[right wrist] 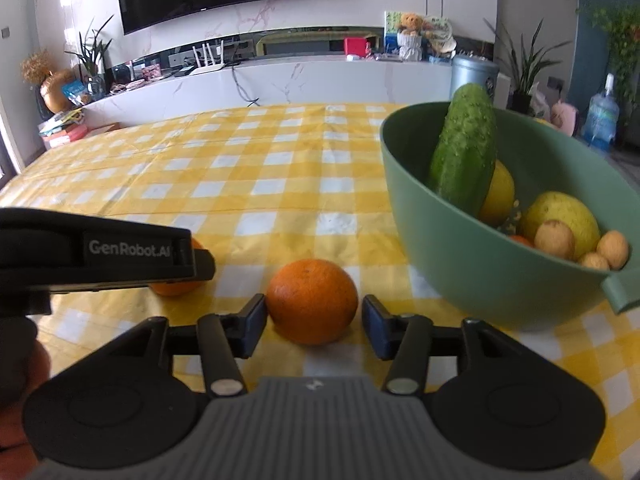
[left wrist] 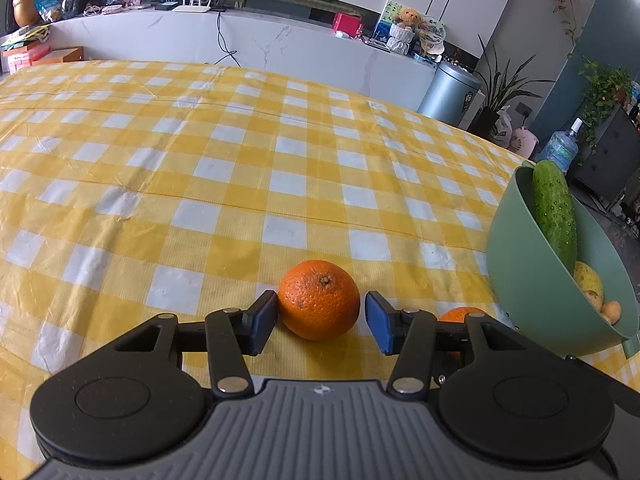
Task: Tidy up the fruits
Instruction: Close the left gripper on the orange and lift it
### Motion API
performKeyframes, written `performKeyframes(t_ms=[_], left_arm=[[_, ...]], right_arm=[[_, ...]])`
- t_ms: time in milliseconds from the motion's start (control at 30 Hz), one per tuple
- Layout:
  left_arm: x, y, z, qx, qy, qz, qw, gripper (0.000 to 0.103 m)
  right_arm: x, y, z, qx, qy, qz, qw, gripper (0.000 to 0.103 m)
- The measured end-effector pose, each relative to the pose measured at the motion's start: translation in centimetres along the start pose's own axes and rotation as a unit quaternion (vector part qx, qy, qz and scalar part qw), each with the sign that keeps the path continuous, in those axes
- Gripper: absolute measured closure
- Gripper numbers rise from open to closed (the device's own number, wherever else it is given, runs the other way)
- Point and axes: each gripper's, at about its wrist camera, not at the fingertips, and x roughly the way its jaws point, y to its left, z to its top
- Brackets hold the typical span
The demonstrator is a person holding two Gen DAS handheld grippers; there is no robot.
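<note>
Two oranges lie on the yellow checked tablecloth. In the left wrist view one orange [left wrist: 319, 299] sits between the open fingers of my left gripper [left wrist: 320, 322]; the left pad touches it, the right pad stands just apart. The second orange [left wrist: 460, 315] shows partly behind the right finger. In the right wrist view that second orange [right wrist: 312, 301] sits between the open fingers of my right gripper [right wrist: 314, 322], with small gaps on both sides. The left gripper's body [right wrist: 100, 252] hides most of the first orange [right wrist: 176, 284]. A green bowl [right wrist: 460, 264] holds a cucumber [right wrist: 466, 148], yellow fruits and small brown fruits.
The green bowl [left wrist: 524, 276] stands at the table's right side, close to the right gripper. A white marble counter [left wrist: 240, 40] with clutter runs behind the table. A metal bin [left wrist: 452, 94], plants and a water bottle stand on the floor at the right.
</note>
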Motion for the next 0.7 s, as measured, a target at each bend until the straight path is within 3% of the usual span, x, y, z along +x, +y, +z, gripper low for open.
performKeyframes(t_ms=[167, 267, 700], left_arm=[[0.1, -0.2, 0.0, 0.011, -0.004, 0.004, 0.9999, 0.052], [0.1, -0.3, 0.0, 0.013, -0.005, 0.004, 0.9999, 0.052], [-1.9, -0.5, -0.1, 0.011, -0.017, -0.006, 0.9998, 0.053]], right_arm=[[-0.3, 0.0, 0.1, -0.003, -0.009, -0.001, 1.0, 0.052], [-0.2, 0.1, 0.1, -0.006, -0.008, 0.005, 1.0, 0.057], [-1.6, -0.7, 0.3, 0.0, -0.004, 0.029, 1.0, 0.058]])
